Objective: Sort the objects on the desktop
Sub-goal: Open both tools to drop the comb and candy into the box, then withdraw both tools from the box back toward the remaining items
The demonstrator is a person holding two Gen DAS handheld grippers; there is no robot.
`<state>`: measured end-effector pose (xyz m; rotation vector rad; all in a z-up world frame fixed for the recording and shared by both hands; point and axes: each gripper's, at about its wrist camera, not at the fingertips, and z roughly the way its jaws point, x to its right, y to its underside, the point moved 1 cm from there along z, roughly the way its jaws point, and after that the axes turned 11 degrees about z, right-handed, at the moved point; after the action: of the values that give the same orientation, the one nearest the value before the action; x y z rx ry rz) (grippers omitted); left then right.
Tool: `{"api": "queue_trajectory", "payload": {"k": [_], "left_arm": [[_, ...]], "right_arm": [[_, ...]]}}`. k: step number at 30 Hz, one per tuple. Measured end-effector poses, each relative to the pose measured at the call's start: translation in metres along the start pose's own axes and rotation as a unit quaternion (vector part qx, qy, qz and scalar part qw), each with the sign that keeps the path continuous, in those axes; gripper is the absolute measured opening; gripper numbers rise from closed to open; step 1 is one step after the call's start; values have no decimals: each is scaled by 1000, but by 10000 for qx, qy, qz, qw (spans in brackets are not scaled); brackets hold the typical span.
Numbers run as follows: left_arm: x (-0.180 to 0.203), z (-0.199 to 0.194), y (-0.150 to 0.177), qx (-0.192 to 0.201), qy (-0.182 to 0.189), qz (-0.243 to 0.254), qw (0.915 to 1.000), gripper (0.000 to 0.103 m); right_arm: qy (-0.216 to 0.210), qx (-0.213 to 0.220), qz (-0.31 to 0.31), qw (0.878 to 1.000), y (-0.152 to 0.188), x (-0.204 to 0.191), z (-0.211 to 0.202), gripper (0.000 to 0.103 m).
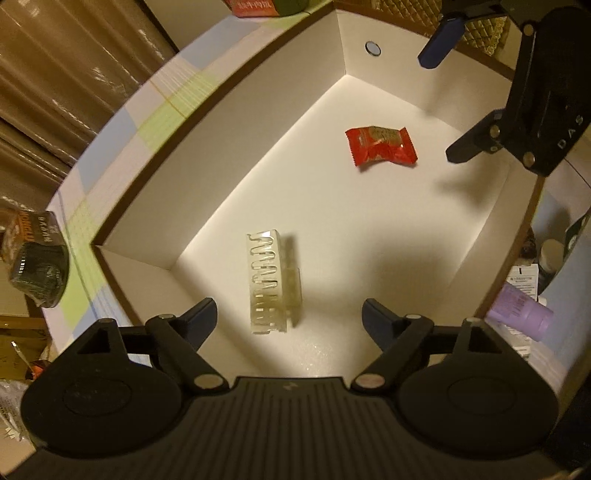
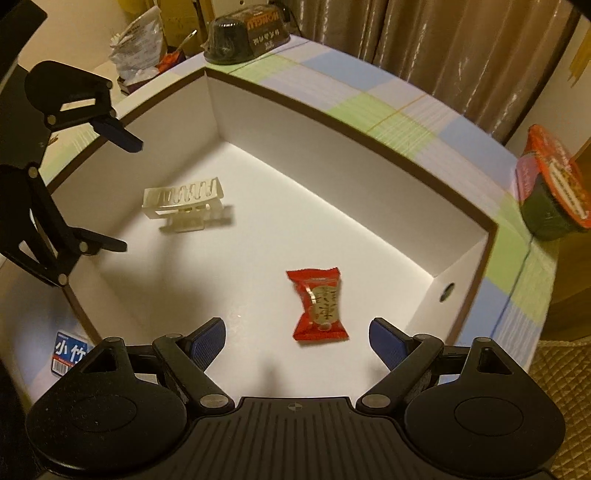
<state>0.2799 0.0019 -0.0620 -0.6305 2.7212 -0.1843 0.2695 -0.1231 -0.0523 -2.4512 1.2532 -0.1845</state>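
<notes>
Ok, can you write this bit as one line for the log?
left hand-held gripper: open, empty | right hand-held gripper: open, empty | hair clip, red snack packet: in white box, apart

We look down past our right gripper (image 2: 297,341) into a white box (image 2: 332,170); its blue-padded jaws stand wide apart and empty. A red snack packet (image 2: 319,304) lies on the box floor between the jaw tips, slightly ahead. A cream plastic hair claw clip (image 2: 184,208) sits further in, well apart from the packet. Our left gripper (image 2: 122,192) hangs over the box's left edge, jaws spread. On the checked tabletop (image 2: 388,107) outside the box: a dark instant-noodle bowl (image 2: 243,35) and a red-lidded noodle cup (image 2: 552,195).
</notes>
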Motion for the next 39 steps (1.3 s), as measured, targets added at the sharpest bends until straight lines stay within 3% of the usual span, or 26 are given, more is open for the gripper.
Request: {"api": "queue_trajectory", "payload": {"k": [21,39], "left_arm": [[41,-68,22,111,-572,-257,9980,85],[92,-110,38,191,-736,-563,9955,88]], "right_arm": [[124,707,90,9974,46,-16,-78,88],[32,1164,39,9932,93,-26,-127,88]]}}
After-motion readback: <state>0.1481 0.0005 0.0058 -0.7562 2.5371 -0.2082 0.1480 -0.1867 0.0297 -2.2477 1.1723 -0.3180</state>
